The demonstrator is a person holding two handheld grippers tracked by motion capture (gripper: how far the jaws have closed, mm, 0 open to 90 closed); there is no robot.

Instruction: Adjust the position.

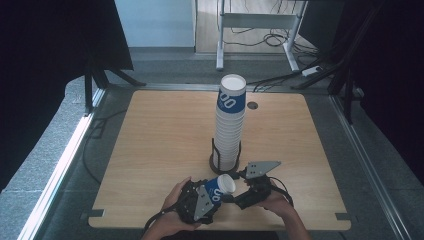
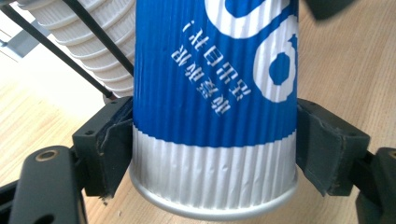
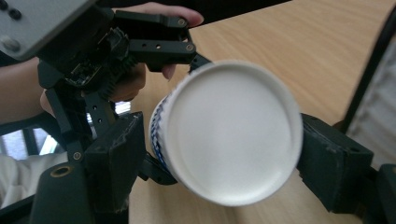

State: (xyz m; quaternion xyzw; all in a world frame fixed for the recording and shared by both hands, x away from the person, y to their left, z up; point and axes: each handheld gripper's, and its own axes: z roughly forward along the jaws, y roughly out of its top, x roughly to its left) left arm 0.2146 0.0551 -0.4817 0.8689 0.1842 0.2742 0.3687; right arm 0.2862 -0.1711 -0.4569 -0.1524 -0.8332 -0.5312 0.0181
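- A single blue-and-white paper cup [image 1: 220, 187] is held on its side just above the near edge of the wooden table [image 1: 160, 140], between the person's two hands.
- Its long axis is seen running roughly level, from the left hand towards the right (tilted slightly upward in the high view), with the white open mouth turned to the right gripper.
- The cup's ribbed wall [image 2: 215, 93] is clamped by the left gripper [image 1: 204, 197]; both black pads are seen pressed against opposite sides of the cup, low on the blue band and just above the silver-white band at its base.
- The right gripper [image 1: 239, 196] is placed at the cup's mouth; in the right gripper view the white rim [image 3: 229, 133] sits between its two jaws, the left jaw close against the cup, the right jaw at or just off the rim (contact there cannot be told for certain), so these jaws are judged part open and not holding.
- The cup is thus carried by the left gripper alone, as judged from these views, and the left hand is the nearer one.
- Just beyond the two grippers a tall stack of matching cups [image 1: 229, 122] stands upright in a black wire holder [image 1: 224, 160], near the middle of the table.
- The stack lies ahead of the held cup and a little to its right, apart from it.
- For the cup to join the stack, it would probably need to be turned from level to upright and lifted well above the stack's top.
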